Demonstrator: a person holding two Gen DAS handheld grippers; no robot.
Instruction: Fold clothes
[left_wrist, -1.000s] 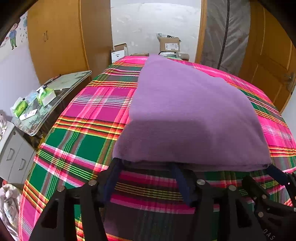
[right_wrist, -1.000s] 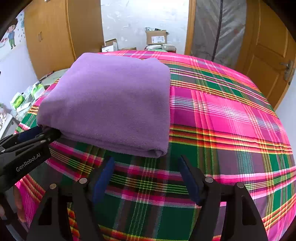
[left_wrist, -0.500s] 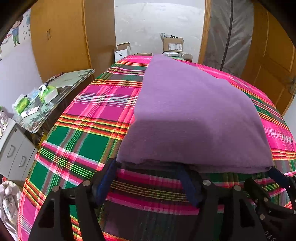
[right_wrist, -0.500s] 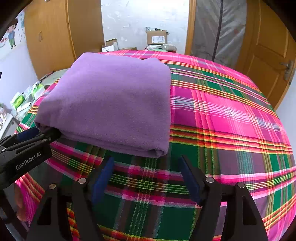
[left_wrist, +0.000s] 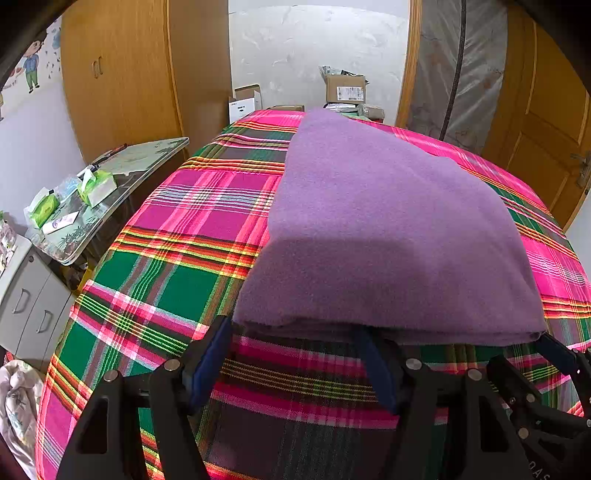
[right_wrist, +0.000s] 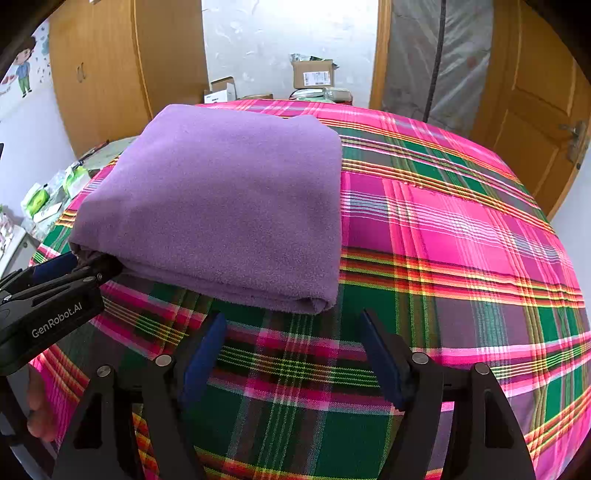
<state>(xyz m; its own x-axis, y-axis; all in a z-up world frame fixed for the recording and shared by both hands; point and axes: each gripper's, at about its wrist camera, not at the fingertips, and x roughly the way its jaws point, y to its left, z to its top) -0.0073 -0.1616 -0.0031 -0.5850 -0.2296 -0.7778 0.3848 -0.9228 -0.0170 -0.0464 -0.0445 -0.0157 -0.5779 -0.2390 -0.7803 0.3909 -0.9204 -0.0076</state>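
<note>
The left gripper (left_wrist: 295, 336) has its jaws spread wide, and the near folded edge of the purple cloth (left_wrist: 388, 229) lies right at the blue fingertips (left_wrist: 216, 343), the tips seeming to reach just under that edge; whether they touch the fabric cannot be told. The right gripper (right_wrist: 291, 325) also stands with jaws parted and nothing between them, only the plaid bed cover (right_wrist: 461, 240) showing in the gap. Just ahead of its left finger sits the near right corner of the purple cloth (right_wrist: 221, 199), folded into a neat rectangle several layers thick, apart from the fingertips. In the right wrist view the left gripper (right_wrist: 79, 264) comes in from the left side and meets the cloth's near left corner. Beyond the jaws the cloth stretches away across the cover. Off to the left of the left jaws stand a side table (left_wrist: 140, 162) with green tissue packs (left_wrist: 96, 184) and a grey cabinet (left_wrist: 26, 295). Far ahead are cardboard boxes (left_wrist: 345, 88), with wooden wardrobes (left_wrist: 118, 74) to the left.
</note>
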